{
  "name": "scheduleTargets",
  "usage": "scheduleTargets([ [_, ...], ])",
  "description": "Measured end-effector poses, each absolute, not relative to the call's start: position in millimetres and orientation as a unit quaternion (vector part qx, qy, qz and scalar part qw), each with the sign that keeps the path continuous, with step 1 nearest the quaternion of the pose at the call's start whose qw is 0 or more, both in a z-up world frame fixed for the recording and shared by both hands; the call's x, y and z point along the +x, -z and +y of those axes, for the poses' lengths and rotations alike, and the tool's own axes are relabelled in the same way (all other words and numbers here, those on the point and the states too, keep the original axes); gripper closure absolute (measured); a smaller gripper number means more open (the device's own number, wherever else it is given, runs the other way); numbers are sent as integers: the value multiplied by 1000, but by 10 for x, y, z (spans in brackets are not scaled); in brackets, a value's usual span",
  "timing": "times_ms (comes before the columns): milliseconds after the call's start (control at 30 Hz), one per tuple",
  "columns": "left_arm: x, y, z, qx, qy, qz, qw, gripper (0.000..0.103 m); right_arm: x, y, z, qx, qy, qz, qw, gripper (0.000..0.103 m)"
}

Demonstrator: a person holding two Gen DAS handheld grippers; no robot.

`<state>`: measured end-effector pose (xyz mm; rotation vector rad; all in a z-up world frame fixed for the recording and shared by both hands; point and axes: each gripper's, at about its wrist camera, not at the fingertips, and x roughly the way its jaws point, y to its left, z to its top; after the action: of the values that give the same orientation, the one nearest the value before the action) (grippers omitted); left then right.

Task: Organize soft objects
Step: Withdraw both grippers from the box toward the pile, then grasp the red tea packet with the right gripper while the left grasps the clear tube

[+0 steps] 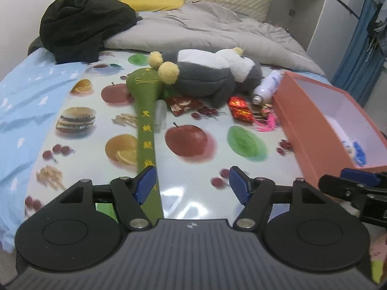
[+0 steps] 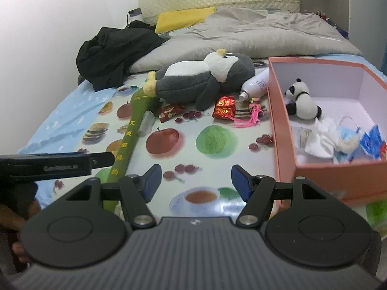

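Observation:
A grey and white plush penguin lies on the fruit-print cloth. A long green soft mallet lies left of it, its handle running under my left gripper's left finger. Two red pouches and a pink tassel lie near an orange box that holds a panda plush and cloths. My left gripper is open and empty. My right gripper is open and empty.
A white spray bottle lies beside the box. A clear small tube lies by the mallet. A black garment, grey duvet and yellow pillow are at the back.

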<state>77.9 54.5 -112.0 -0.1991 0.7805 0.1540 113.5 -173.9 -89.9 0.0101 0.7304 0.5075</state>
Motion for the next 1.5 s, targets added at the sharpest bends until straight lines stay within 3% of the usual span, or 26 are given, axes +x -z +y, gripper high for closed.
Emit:
scheduleTargets([
  [600,2073,1756,856,-40,-109,390,913,33,2388,1354,-1190,-17,-242,373,896,37],
  [733,2307,1867,904,-31,-102,401,910,41,2623,1454,-1094,-20,-241,374,895,37],
  [1367,2921,2081,955,50,-119,406,905,61,3331,1940,-696,-64,-201,373,904,39],
  [1467,2959,2099,944,61,-131,406,903,72,3360,1949,-654,-79,-196,367,906,39],
  [1500,2972,2115,940,68,-137,406,901,80,3366,1955,-636,-86,-193,365,907,39],
])
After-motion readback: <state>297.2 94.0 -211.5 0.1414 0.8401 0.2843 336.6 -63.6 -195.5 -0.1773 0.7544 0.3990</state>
